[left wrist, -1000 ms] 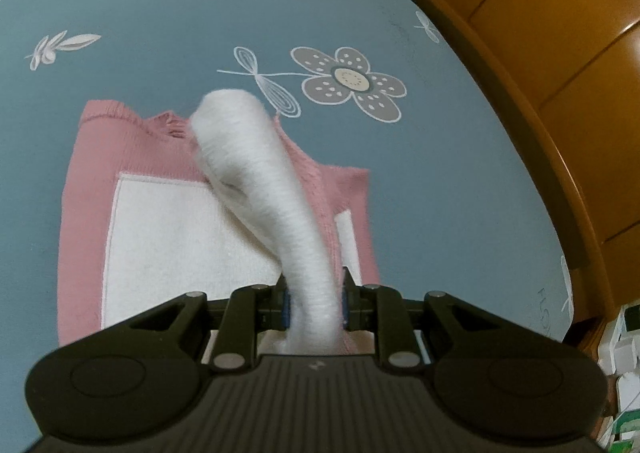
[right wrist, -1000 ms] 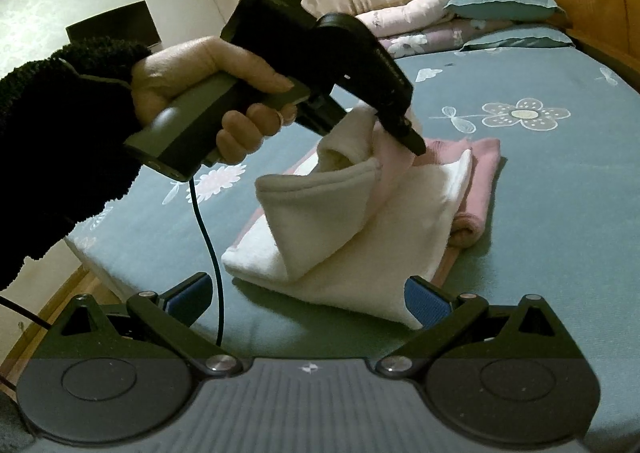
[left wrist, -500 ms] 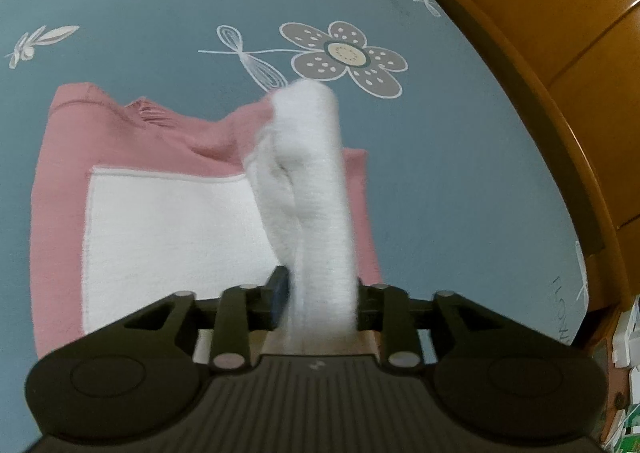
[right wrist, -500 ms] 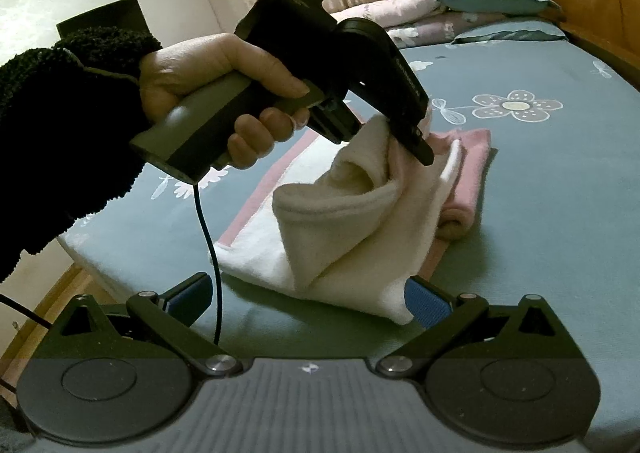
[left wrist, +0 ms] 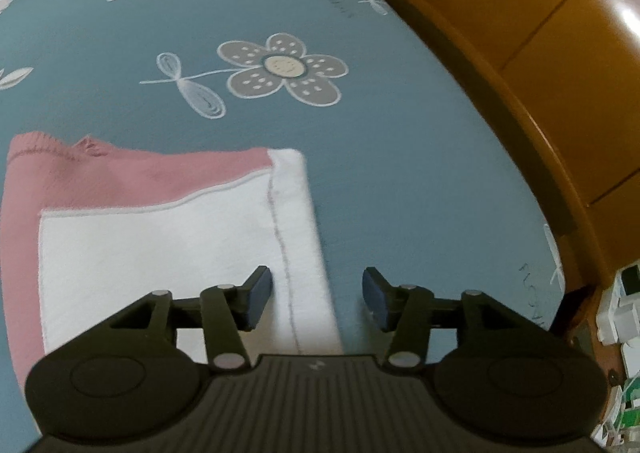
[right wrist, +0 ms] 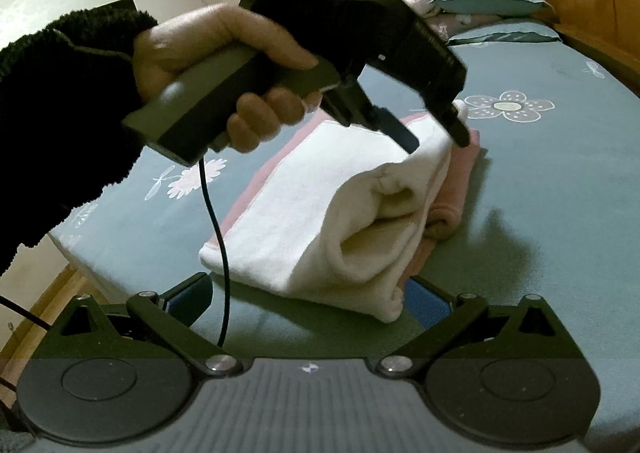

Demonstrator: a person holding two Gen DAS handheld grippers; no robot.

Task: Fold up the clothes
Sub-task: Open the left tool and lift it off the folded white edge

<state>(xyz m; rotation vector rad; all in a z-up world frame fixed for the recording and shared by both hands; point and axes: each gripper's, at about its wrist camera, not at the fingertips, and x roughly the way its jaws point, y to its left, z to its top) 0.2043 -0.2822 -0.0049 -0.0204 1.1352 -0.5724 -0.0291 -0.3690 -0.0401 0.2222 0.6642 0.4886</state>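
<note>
1. My left gripper [left wrist: 316, 295] hangs with its jaws spread wide and nothing between them, right above the near right edge of the pink-and-white garment [left wrist: 160, 245], which lies on the blue flowered bedsheet [left wrist: 400, 173].
2. My right gripper [right wrist: 308, 303] is also spread wide and empty, low at the near end of the bundle, one pad on each side of the folded white corner.
3. The garment lies as a thick, doubled-over stack: a white fleecy layer [right wrist: 320, 213] on top, a pink knit layer [right wrist: 452, 189] showing beneath along the far and right sides.
4. By the look of it, it is soft, light and springy. The rolled fold at the near end gapes open, so I judge it will puff up again unless pressed flat.
5. Nothing fragile or slippery here. The nap should bite well against my pads, but loose layers can slide apart.
6. If I take hold again, I would pinch through all layers at a stitched edge or a corner, not the bulging middle.
7. Whether another fold is due, or only smoothing, the pictures do not settle.
</note>
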